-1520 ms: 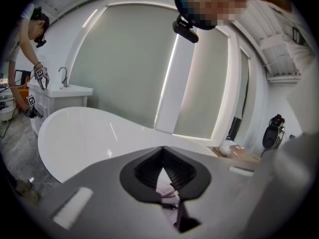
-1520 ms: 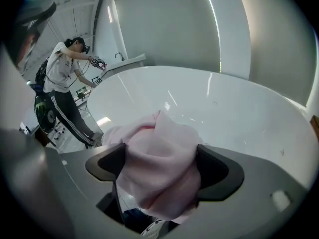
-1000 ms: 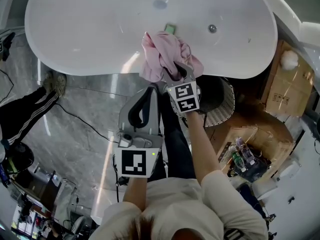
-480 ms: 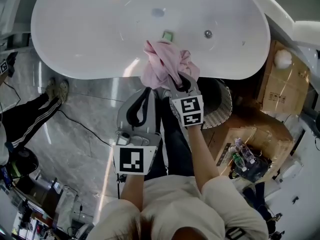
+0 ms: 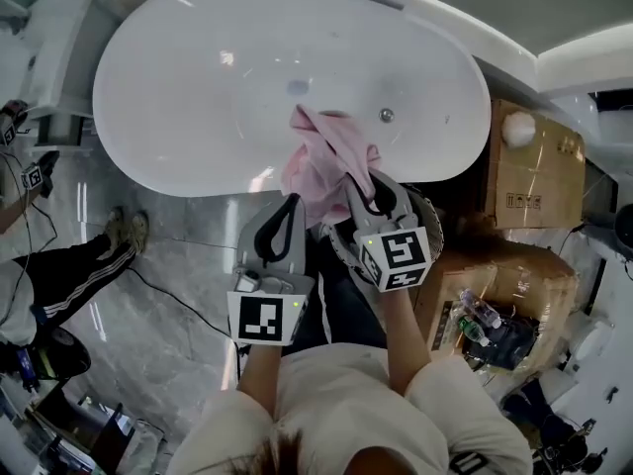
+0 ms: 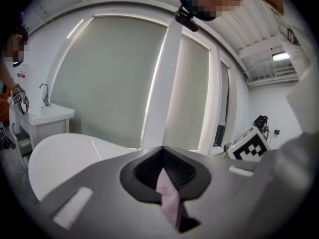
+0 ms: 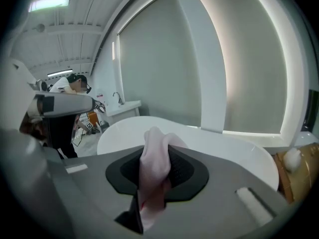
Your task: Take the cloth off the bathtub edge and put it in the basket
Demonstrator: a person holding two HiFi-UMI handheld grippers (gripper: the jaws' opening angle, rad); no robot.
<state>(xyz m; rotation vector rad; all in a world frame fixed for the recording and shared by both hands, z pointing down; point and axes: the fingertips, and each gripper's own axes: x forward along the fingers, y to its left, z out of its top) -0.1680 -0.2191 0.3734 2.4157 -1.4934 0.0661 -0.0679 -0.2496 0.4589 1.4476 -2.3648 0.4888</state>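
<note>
A pink cloth (image 5: 324,158) hangs bunched in the air over the near rim of the white bathtub (image 5: 198,77), held from both sides. My left gripper (image 5: 286,204) is shut on a thin fold of it, which shows as a pink sliver (image 6: 168,199) between the jaws. My right gripper (image 5: 364,190) has just been closing and is shut on a thicker wad of the cloth (image 7: 153,166). The round wicker basket (image 5: 432,228) stands on the floor just right of and below the right gripper, partly hidden by it.
Cardboard boxes (image 5: 530,178) stand right of the tub, with bottles (image 5: 483,315) in a bin by another box. A person's leg in striped trousers (image 5: 69,277) is at the left, with cables on the marble floor. A washbasin (image 6: 50,114) stands left of the tub.
Both grippers have risen with the pink cloth, the right one more. The cloth has come up off the tub edge and now hangs between them.
</note>
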